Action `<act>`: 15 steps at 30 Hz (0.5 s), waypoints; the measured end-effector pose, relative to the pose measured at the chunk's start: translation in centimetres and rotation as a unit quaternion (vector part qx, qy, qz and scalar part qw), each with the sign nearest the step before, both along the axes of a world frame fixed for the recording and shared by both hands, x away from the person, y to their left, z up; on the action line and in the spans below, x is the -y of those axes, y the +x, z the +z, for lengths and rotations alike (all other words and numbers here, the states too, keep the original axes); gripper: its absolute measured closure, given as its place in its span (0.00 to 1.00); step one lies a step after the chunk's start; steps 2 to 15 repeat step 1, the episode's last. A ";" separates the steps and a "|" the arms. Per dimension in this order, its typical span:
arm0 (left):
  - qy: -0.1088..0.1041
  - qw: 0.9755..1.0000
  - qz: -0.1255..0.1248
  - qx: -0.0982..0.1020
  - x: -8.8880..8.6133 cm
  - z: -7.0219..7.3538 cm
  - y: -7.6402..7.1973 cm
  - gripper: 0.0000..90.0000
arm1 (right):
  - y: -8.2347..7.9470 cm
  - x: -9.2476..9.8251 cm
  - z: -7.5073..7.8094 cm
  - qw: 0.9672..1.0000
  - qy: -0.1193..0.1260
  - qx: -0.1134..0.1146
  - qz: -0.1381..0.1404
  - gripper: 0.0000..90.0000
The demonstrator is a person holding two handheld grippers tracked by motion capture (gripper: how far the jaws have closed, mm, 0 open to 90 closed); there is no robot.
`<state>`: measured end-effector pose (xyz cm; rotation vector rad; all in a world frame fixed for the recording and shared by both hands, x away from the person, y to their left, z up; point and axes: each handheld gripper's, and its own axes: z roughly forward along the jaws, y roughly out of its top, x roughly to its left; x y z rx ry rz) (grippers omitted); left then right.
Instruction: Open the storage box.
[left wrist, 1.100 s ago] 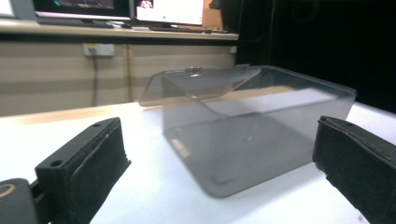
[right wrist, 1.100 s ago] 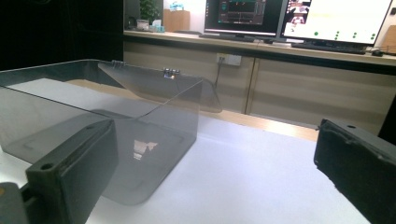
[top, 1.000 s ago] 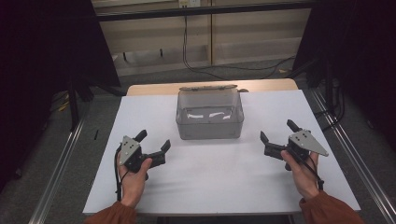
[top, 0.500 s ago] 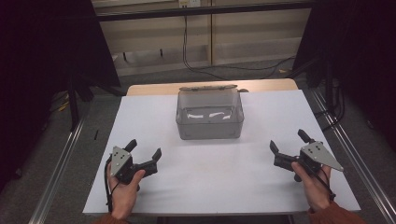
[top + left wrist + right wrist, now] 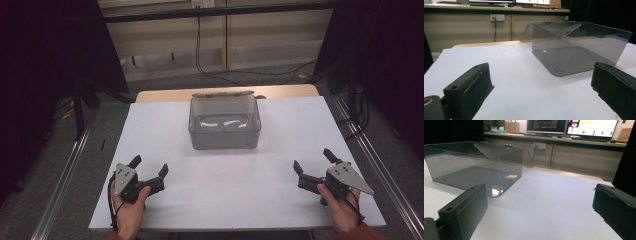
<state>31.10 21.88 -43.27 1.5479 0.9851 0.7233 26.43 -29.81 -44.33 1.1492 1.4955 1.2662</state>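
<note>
A clear smoky plastic box with its hinged lid thrown back stands at the middle back of the white table. It looks empty in the left gripper view and the right gripper view. My left gripper rests near the table's front left corner, open, nothing between its jaws. My right gripper sits near the front right corner, also open and empty. Both point toward the box from well short of it.
The white table surface between the grippers and the box is bare. Metal rails run along both sides of the table. Behind it are cabinets with cables and monitors on a counter.
Both grippers have drawn back toward the person and the front edge of the table, spreading outward to the corners. Their jaws stayed open.
</note>
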 end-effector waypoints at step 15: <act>0.000 1.000 0.000 0.000 0.0 0.0 0.0 0.03 | 0.0 0.0 0.0 1.000 0.000 0.000 0.000 0.00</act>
